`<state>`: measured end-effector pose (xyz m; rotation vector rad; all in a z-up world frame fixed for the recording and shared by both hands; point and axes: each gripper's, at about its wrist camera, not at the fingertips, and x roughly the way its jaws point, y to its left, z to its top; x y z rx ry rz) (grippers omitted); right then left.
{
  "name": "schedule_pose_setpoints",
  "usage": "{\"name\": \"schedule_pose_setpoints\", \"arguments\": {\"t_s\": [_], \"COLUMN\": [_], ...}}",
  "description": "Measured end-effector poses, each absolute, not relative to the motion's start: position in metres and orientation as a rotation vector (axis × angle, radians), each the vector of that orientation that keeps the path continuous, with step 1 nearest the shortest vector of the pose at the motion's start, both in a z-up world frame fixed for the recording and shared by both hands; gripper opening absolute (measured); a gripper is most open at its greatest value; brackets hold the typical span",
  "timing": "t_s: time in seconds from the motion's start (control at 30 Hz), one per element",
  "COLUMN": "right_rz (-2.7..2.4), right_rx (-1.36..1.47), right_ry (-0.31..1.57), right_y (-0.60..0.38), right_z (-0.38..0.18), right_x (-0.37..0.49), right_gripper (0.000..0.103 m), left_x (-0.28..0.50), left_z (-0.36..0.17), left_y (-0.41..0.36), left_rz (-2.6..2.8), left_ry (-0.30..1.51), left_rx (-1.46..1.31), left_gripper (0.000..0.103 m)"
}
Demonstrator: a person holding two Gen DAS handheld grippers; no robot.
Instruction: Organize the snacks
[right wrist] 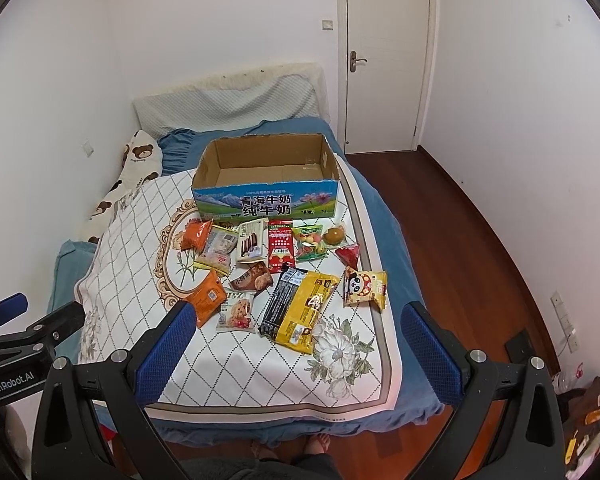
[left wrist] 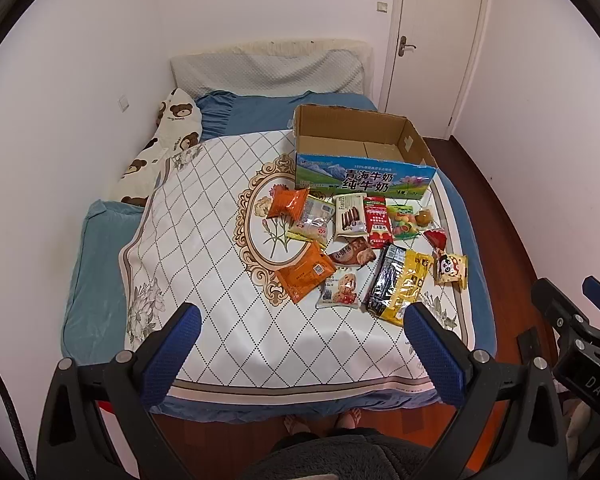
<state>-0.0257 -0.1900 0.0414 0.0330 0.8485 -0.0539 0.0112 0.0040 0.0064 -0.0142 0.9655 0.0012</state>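
Observation:
An open cardboard milk box [left wrist: 364,160] [right wrist: 266,184] stands empty on the bed. In front of it lie several snack packets: an orange packet [left wrist: 305,276] [right wrist: 207,298], a black-and-yellow pack [left wrist: 398,286] [right wrist: 298,308], a panda packet [left wrist: 451,267] [right wrist: 365,287], a red packet [left wrist: 377,221] [right wrist: 280,245] and a chocolate-stick pack [left wrist: 350,215] [right wrist: 251,242]. My left gripper [left wrist: 300,332] hangs open above the near end of the bed, nothing between its fingers. Equally open and empty, my right gripper [right wrist: 298,330] hovers nearer the black-and-yellow pack.
A white diamond-patterned cloth [left wrist: 220,280] [right wrist: 140,248] covers the blue bed. A bear-print pillow [left wrist: 168,140] lies at the left by the wall. A closed door [right wrist: 384,56] and wooden floor [right wrist: 460,240] are to the right. A person's feet [right wrist: 300,446] show at the bed's foot.

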Motion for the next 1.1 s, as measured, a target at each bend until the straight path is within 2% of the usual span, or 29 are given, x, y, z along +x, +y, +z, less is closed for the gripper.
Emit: {"name": "schedule_pose_setpoints", "arguments": {"t_s": [0.4, 0.6, 0.77, 1.1], "right_rz": [-0.047, -0.047, -0.054, 0.014], "right_rx": [0.037, 0.064, 0.148, 0.304], "right_ry": [0.851, 0.882, 0.999, 1.312], "right_y": [-0.189, -0.198, -0.22, -0.242], "right_z": [0.042, 0.029, -0.028, -0.192], "right_x": [-0.028, -0.013, 0.034, 0.129], "right_gripper": [0.103, 0.103, 0.103, 0.103], "left_x": [0.011, 0.027, 0.069, 0.143], "left_z": [0.007, -0.012, -0.064, -0.185], "left_y": [0.006, 0.003, 0.001, -0.023], "left_rz": [0.007, 0.059, 0.114, 0.085], "left_ry": [0.964, 0.979, 1.058, 1.251], "left_rx": [-0.024, 0.001, 0.079, 0.427], "left_gripper": [0.103, 0.103, 0.103, 0.103]}}
